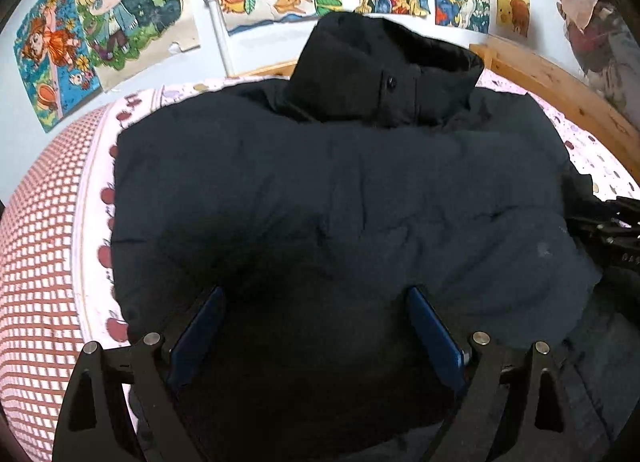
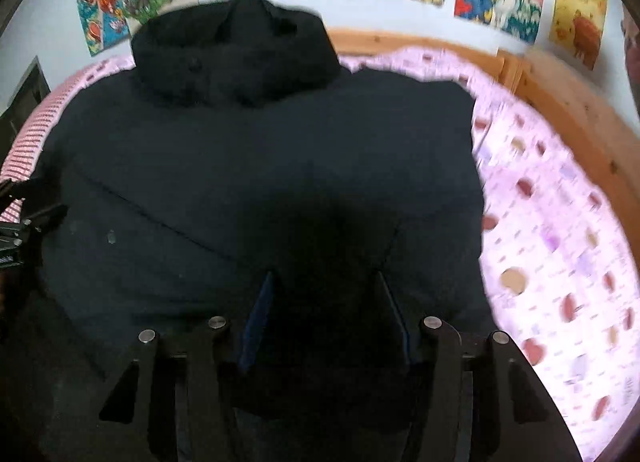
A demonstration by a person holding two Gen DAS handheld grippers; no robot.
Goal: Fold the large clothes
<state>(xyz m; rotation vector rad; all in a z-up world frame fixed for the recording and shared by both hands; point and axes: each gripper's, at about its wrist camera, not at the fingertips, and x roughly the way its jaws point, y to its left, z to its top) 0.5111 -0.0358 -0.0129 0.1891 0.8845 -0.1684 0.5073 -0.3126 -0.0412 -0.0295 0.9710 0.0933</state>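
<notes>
A black puffy jacket (image 1: 320,181) lies spread flat on the bed, its stand-up collar (image 1: 384,69) at the far end by the wall. My left gripper (image 1: 315,294) hangs open over the near left part of the jacket, its blue pads (image 1: 200,334) wide apart with only dark fabric under them. In the right wrist view the same jacket (image 2: 260,165) fills the middle, collar (image 2: 236,53) at the far left. My right gripper (image 2: 324,278) stands over its near right part, jaws partly apart. The fabric between them is too dark to show any pinch.
The bed has a pink patterned sheet (image 2: 560,242) and a red-checked cover (image 1: 32,262) at the left. A wooden bed frame (image 2: 560,101) runs along the far and right sides. Colourful posters (image 1: 120,9) cover the wall behind. Hanging things (image 1: 588,21) are at the far right.
</notes>
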